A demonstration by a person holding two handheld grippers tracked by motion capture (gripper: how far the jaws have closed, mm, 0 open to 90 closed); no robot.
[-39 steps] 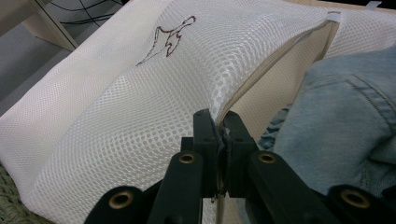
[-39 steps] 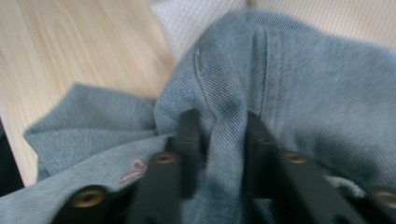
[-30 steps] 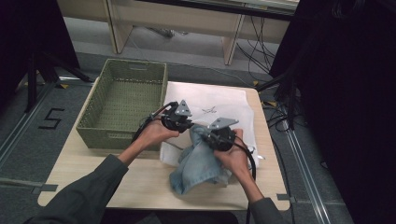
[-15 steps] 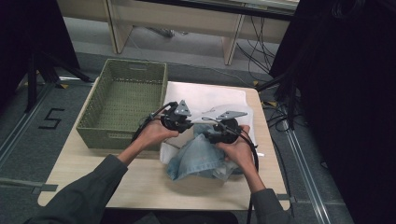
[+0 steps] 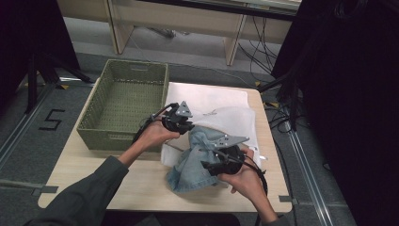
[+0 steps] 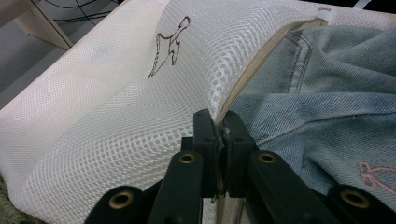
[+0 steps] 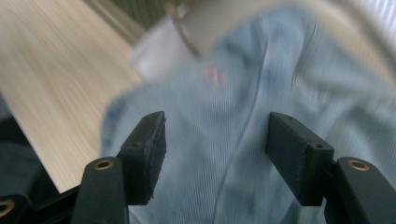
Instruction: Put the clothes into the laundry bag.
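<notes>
Pinching the tan-trimmed rim of the white mesh laundry bag (image 6: 140, 140), my left claw (image 5: 184, 123) has its two black jaws pressed together on that edge, so the mouth of the bag stands lifted beside the faded blue denim garment (image 5: 200, 162). In the left gripper view the beige band of the opening runs up from my jaws, with the mesh and its small dark outline drawing on one side and the denim's stitched seams on the other; part of the garment lies within the mouth, and how far in it reaches I cannot tell. Seen from above, most of the denim spills out of the bag as a rumpled heap on the light wooden desk (image 5: 89, 183), near the front edge. My right claw (image 7: 215, 156) hangs just over that heap with its jaws apart; they have just been opening, and the blurred right gripper view shows the blue cloth below and between them, with neither pad pressing it. The bag lies flat across the right half of the desk, its far end reaching the back edge. Left of it stands the rectangular green woven basket (image 5: 94, 132), nothing visible inside, its long side touching the bag's edge close to my left hand (image 5: 155, 134).
</notes>
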